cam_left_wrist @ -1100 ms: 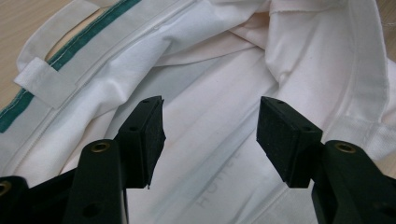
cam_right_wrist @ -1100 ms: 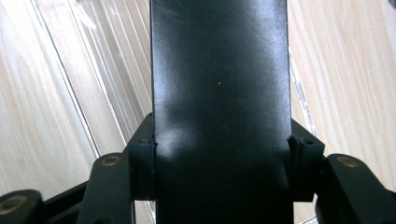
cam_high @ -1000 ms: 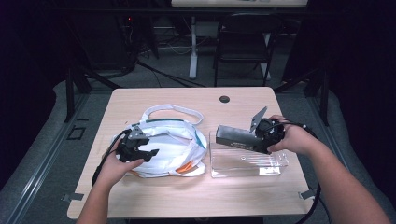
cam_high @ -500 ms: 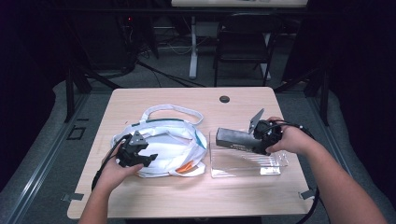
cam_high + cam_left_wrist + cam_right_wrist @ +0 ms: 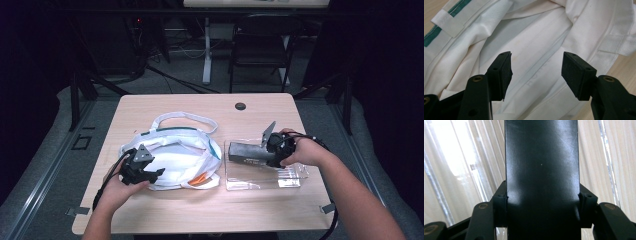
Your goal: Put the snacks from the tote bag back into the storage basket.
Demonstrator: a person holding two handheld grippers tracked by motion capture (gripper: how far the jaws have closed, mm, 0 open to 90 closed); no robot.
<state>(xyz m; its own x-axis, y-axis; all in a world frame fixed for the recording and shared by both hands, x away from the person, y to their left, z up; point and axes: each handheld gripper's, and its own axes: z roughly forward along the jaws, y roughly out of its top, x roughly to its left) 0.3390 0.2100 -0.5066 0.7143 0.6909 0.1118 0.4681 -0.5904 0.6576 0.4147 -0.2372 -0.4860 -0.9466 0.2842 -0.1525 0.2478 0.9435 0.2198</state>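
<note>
right gripper (image 5: 235,151) fingers clamp dark flat rectangular block (image 5: 250,151) over clear plastic tray (image 5: 295,175), unplaced | left gripper (image 5: 161,172) fingers wide, over white cloth bag (image 5: 185,155), ungrasped

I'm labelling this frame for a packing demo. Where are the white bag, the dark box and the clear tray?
white bag (image 5: 175,152), high view, on its cloth body.
dark box (image 5: 247,151), high view, on its top face.
clear tray (image 5: 295,175), high view, on its bare right part.
</note>
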